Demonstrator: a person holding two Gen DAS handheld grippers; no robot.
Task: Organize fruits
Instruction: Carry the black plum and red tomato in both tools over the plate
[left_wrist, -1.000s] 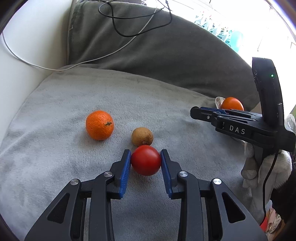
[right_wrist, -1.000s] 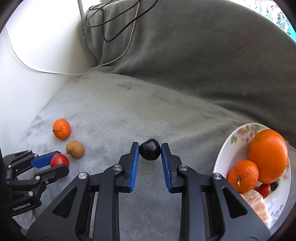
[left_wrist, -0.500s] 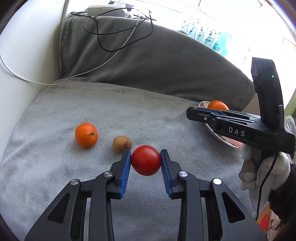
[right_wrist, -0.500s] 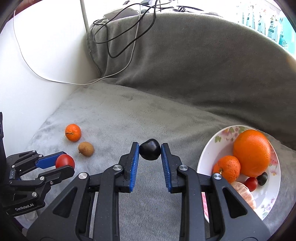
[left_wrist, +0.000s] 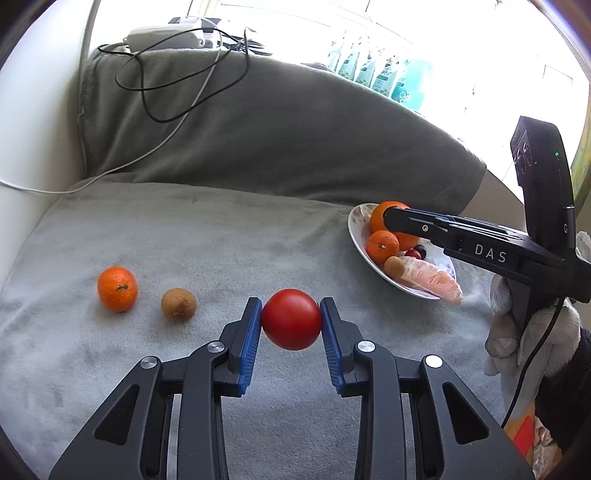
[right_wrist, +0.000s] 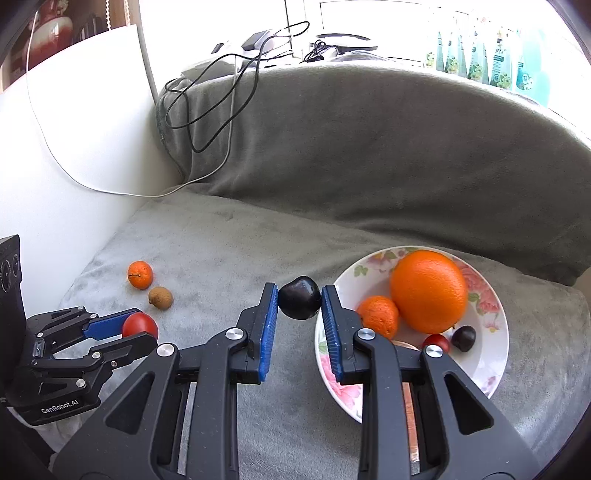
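Left wrist view shows the left gripper (left_wrist: 291, 319) closed on a red tomato (left_wrist: 291, 318), its blue pads (left_wrist: 250, 341) pressing both sides of the fruit, which hangs above the grey blanket (left_wrist: 221, 240). Left of it on the blanket lie a mandarin (left_wrist: 117, 289) and a brown kiwi (left_wrist: 178, 304), near each other but apart. The floral plate (right_wrist: 491, 354) sits to the right, well apart from the tomato. Seen from the right wrist, the right gripper (right_wrist: 299, 298) is clamped on a dark plum (right_wrist: 299, 297), held just beside the plate's left rim. On the plate rest a big orange (right_wrist: 428, 291), a small mandarin (right_wrist: 378, 316) touching it, a cherry tomato (right_wrist: 437, 342) and another dark plum (right_wrist: 464, 338).
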